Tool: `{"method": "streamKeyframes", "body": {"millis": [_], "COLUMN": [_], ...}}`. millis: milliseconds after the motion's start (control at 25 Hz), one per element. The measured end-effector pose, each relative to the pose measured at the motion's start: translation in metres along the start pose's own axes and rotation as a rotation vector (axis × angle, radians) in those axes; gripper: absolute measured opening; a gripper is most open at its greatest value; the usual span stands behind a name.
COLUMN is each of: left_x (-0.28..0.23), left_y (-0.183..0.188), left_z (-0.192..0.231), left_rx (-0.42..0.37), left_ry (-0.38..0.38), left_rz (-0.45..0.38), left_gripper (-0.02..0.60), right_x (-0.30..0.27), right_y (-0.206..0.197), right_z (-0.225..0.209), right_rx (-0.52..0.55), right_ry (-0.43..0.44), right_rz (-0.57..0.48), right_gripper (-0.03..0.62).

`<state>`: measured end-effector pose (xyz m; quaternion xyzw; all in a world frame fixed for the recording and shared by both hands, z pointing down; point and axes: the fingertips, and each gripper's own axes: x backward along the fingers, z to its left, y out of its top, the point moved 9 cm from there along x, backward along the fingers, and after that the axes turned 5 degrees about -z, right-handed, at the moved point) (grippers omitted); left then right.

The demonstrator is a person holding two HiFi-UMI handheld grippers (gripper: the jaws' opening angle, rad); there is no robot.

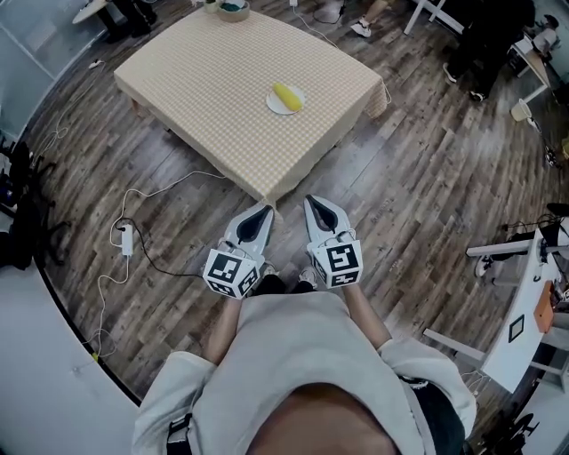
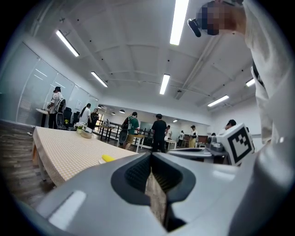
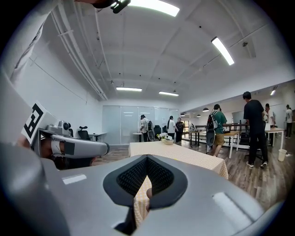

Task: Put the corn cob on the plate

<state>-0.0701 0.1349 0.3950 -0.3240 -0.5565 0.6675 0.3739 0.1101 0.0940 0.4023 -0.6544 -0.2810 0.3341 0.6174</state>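
Observation:
A yellow corn cob (image 1: 286, 94) lies on a small white plate (image 1: 275, 105) near the right side of a low table with a checked cloth (image 1: 213, 80). Both grippers are held side by side over the wood floor, short of the table's near corner and pointing at it. My left gripper (image 1: 266, 211) is shut with nothing in it, and so is my right gripper (image 1: 312, 203). In the left gripper view the corn cob (image 2: 108, 158) shows far off on the table, beyond the shut left gripper (image 2: 150, 158). The right gripper (image 3: 146, 165) faces the table (image 3: 184, 156).
A white power strip (image 1: 125, 238) with cables lies on the floor to the left. A bowl (image 1: 234, 9) stands at the table's far edge. White tables (image 1: 524, 311) stand at the right. Several people (image 3: 253, 124) stand beyond the table.

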Motion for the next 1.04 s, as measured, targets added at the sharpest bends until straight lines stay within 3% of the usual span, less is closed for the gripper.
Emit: {"method": "streamKeyframes", "body": {"millis": [400,1040], "left_x": [-0.004,-0.013], "left_y": [-0.01,-0.003], "left_z": [-0.053,-0.064], "left_rx": [-0.003,-0.038], "left_ry": [-0.014,-0.036], "left_rz": [-0.007,-0.013], "left_gripper": [0.008,0.008], "right_x": [0.033,0.035], "right_y": [-0.004,0.0], "right_z": [-0.014,-0.021], "right_rx": [0.002,0.008], "right_ry": [0.019,0.025], "right_rz": [-0.016,-0.04], "right_gripper": [-0.005,-0.005]}}
